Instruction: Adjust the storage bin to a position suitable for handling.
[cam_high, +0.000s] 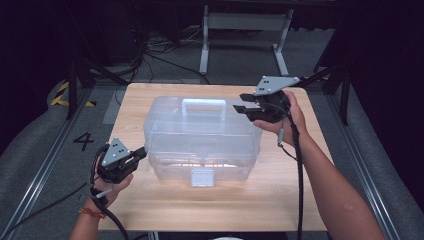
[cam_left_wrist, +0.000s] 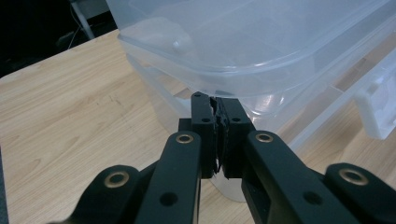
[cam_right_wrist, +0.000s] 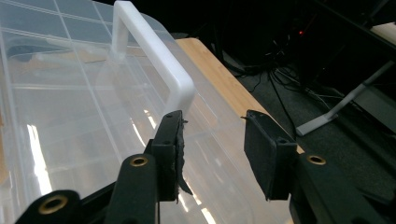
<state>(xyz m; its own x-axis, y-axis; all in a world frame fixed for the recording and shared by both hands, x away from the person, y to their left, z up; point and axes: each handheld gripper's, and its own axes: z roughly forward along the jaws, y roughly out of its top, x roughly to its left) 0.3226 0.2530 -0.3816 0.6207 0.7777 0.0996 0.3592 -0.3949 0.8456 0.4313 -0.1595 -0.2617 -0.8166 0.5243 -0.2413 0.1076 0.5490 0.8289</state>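
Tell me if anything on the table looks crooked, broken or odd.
Only the pad lining on the grippers: it looks frayed and ragged on the left gripper and the right gripper. The clear plastic box sits level and closed on the table.

Storage box (cam_high: 200, 137) at the centre of the worktop (cam_high: 165, 210), carrying handle (cam_high: 203, 103) on its lid toward the far edge, latch (cam_high: 202, 177) on its near wall. Left claw (cam_high: 141, 152) at the box's near left corner; right claw (cam_high: 242, 102) beside its far right corner.
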